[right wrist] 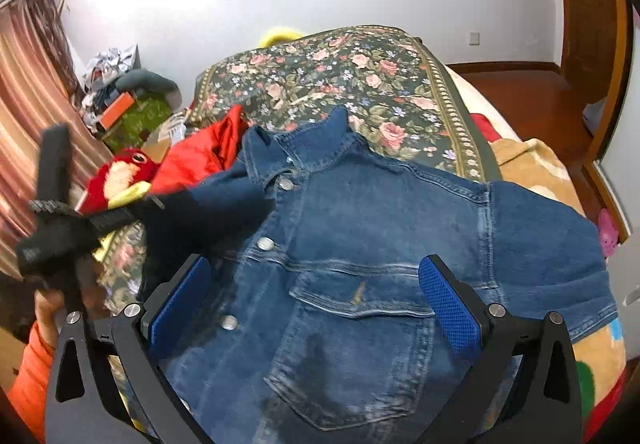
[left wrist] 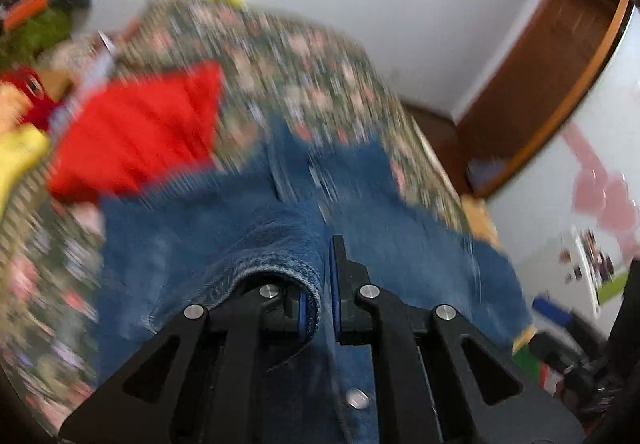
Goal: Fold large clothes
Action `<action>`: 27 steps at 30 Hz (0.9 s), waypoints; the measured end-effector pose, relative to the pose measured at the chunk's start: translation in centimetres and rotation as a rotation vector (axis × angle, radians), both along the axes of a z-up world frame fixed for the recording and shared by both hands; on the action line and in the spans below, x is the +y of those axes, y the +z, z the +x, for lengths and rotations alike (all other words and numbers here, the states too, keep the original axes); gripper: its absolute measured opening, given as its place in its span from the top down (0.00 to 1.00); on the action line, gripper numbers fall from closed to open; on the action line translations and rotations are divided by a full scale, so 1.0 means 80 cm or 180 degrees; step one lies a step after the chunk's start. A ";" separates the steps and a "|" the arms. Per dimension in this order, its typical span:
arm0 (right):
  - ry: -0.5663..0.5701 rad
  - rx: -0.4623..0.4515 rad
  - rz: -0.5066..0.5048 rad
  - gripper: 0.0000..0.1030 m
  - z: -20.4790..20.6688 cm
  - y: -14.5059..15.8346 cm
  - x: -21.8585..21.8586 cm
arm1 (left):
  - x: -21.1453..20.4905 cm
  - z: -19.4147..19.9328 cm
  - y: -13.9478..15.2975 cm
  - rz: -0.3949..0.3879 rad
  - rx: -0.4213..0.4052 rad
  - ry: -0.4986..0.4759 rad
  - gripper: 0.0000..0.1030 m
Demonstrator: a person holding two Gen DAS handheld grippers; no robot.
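Left gripper [left wrist: 320,300] pitched steeply down over the bed [left wrist: 280,56], pads pressed together on a fold of the denim jacket [left wrist: 240,228], the hemmed edge bunched over the 9 o'clock finger. Seen from the right wrist view, same left gripper [right wrist: 168,204] at 9 o'clock, dark and blurred, tip buried in the jacket's [right wrist: 360,244] sleeve, with a hand [right wrist: 48,304] and orange sleeve [right wrist: 32,376] below it at 8 o'clock. Right gripper [right wrist: 314,300] angled down above the jacket's chest pocket, jaws spread wide, blue pads [right wrist: 448,308] clear of the cloth (nothing between them but the view of the denim below). Jacket spread front-up on the floral cover [right wrist: 360,76], collar toward 12 o'clock, one sleeve trailing to 3 o'clock over a tan blanket [right wrist: 532,164]. Red garment [right wrist: 200,156] just beside the collar at 10 o'clock, a red and yellow plush toy [right wrist: 120,180] next to it. Left wrist view heavily smeared: floral pattern reduced to streaks, red garment [left wrist: 136,136] only a bright patch at 9 o'clock, items at the far 3 o'clock edge impossible to name. Near hem of the jacket cut off by the gripper frames in both views; whether the right gripper's pads touch the cloth beneath cannot be told for certain (appear to hang just above).
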State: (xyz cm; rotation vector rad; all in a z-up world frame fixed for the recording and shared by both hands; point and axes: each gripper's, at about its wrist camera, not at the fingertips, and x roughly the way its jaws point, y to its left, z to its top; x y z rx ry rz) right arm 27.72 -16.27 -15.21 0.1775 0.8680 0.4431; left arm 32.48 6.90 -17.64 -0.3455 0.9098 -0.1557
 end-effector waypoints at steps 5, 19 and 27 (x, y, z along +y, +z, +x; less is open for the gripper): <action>-0.0068 0.0096 -0.0016 0.00 -0.003 -0.017 -0.015 | -0.062 -0.017 -0.052 0.0333 0.0310 -0.0310 0.90; -0.0059 -0.0044 -0.0215 0.00 -0.010 0.008 0.011 | -0.043 -0.099 -0.016 0.0736 0.0118 -0.0288 0.43; 0.0267 -0.0254 -0.0497 0.00 -0.016 0.038 0.088 | 0.049 -0.160 0.010 0.0932 -0.0187 0.0325 0.30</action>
